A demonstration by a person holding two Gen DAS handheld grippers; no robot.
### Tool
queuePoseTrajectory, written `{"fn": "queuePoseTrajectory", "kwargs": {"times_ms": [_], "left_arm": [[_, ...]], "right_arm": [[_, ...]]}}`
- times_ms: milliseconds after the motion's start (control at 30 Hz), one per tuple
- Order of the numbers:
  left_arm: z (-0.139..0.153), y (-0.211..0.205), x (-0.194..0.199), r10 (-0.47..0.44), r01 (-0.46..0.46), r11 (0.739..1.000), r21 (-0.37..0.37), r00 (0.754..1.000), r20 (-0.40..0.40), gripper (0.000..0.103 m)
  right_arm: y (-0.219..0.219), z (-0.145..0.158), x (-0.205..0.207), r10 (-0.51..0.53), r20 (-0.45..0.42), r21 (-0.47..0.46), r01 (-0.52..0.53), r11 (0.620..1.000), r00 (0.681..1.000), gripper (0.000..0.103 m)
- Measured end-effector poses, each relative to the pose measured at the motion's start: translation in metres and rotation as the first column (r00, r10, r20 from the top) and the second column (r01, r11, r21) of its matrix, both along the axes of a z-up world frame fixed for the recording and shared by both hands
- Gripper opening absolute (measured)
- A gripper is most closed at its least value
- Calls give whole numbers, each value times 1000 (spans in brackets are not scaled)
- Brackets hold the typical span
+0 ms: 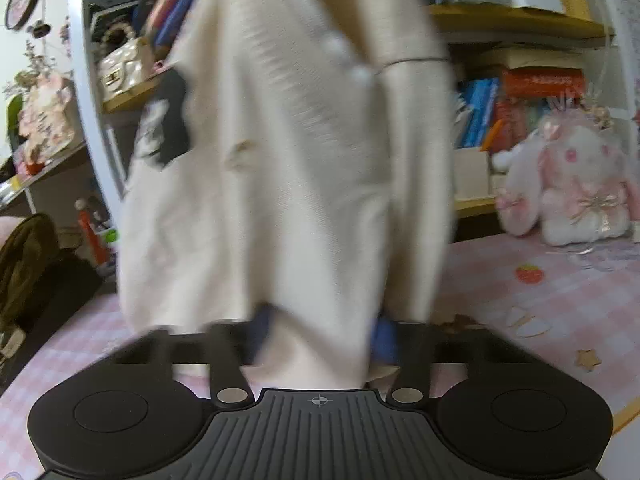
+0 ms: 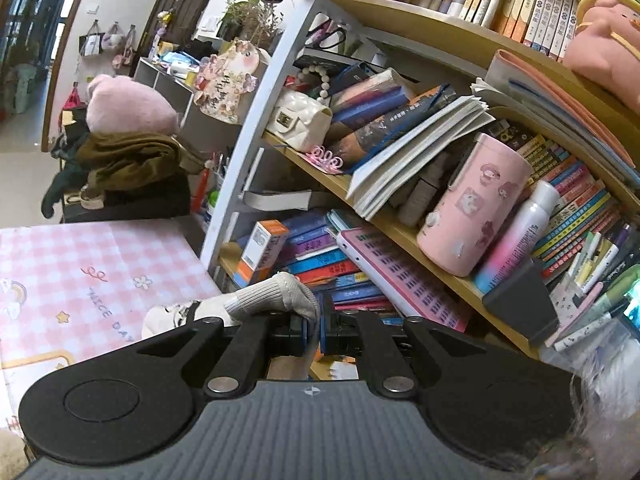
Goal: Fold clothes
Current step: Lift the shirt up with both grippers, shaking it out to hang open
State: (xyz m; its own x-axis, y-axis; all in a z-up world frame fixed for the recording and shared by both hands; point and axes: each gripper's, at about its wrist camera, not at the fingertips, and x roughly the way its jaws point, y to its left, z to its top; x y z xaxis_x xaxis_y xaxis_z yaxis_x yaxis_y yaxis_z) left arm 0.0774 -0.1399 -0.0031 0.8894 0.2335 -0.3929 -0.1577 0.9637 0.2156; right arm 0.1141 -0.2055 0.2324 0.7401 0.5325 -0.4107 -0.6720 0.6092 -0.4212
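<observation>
Both grippers clamped on the cream sweater (image 1: 280, 152): left gripper (image 1: 320, 332) holds bulk hanging ahead of fingers, right gripper (image 2: 314, 330) pinches ribbed cuff (image 2: 276, 292); keep tension even, lower onto pink cloth (image 2: 80, 264).

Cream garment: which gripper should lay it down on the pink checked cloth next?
Probably left. The left gripper carries the bulk of the cream garment above the pink checked cloth; the right gripper pinches only a ribbed cuff beside the bookshelf.

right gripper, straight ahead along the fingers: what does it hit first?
Past the ribbed cuff pinched in the right gripper, probably the stacked books on the lower shelf, beside the pink keyboard. Depth is unclear in the fisheye view.
</observation>
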Motion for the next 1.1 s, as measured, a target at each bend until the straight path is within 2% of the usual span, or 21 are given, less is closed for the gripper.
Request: {"fn": "queuePoseTrajectory", "kwargs": {"times_ms": [67, 167, 233, 300, 400, 467, 500, 567, 633, 733, 767, 833, 867, 900, 933, 967, 1033, 1100], "left_arm": [[4, 17, -11, 7, -6, 999, -48, 1000, 28, 1], [19, 47, -32, 49, -43, 995, -85, 996, 78, 1], [42, 71, -47, 107, -90, 988, -124, 984, 142, 1], [80, 87, -69, 146, -113, 983, -142, 957, 250, 1], [135, 105, -102, 177, -124, 980, -154, 898, 403, 1], [174, 109, -128, 172, -113, 983, -144, 841, 512, 1], [192, 109, -143, 166, -107, 985, -136, 803, 572, 1], [230, 109, -173, 144, -96, 989, -108, 709, 690, 1], [262, 111, -193, 107, -74, 994, -77, 621, 777, 1], [298, 112, -226, 51, -23, 999, -46, 490, 870, 1], [305, 113, -233, 40, -10, 999, -39, 456, 889, 1], [315, 116, -241, 25, -1, 1000, -27, 421, 907, 1], [318, 119, -242, 21, 6, 1000, -26, 429, 903, 1], [318, 125, -237, 20, 18, 999, -32, 459, 888, 2], [316, 133, -226, 23, 28, 999, -44, 508, 861, 2], [310, 141, -213, 27, 34, 998, -56, 567, 823, 2], [289, 158, -178, 39, 27, 996, -83, 709, 704, 2], [251, 184, -130, 51, 5, 994, -107, 856, 515, 2]], "right_arm": [[-9, -5, 2, -29, 17, -10, 30, 1000, 999, 5], [-22, -12, 4, -73, 44, -24, 74, 997, 996, 5], [-31, -17, 6, -103, 61, -32, 105, 994, 993, 5], [-51, -24, 4, -137, 57, -15, 138, 990, 989, 5], [-76, -27, -17, -137, 76, 48, 133, 990, 988, 5], [-85, -20, -49, -118, 180, 89, 104, 991, 976, 5], [-89, -16, -65, -110, 232, 108, 87, 990, 966, 5], [-99, 1, -100, -95, 351, 164, 39, 986, 931, 5], [-109, 28, -136, -91, 484, 234, -28, 972, 871, 5], [-125, 70, -180, -115, 646, 325, -135, 936, 754, 5], [-130, 83, -193, -126, 687, 348, -171, 922, 716, 5], [-138, 99, -209, -127, 722, 377, -233, 896, 680, 5], [-139, 104, -213, -118, 728, 385, -260, 886, 675, 5], [-139, 105, -212, -103, 720, 385, -272, 882, 686, 5], [-135, 103, -203, -86, 691, 382, -262, 886, 718, 5], [-130, 101, -194, -69, 661, 379, -253, 890, 748, 5], [-120, 94, -172, -35, 587, 366, -227, 903, 809, 5], [-95, 60, -122, -12, 425, 299, -128, 946, 905, 5]]}}
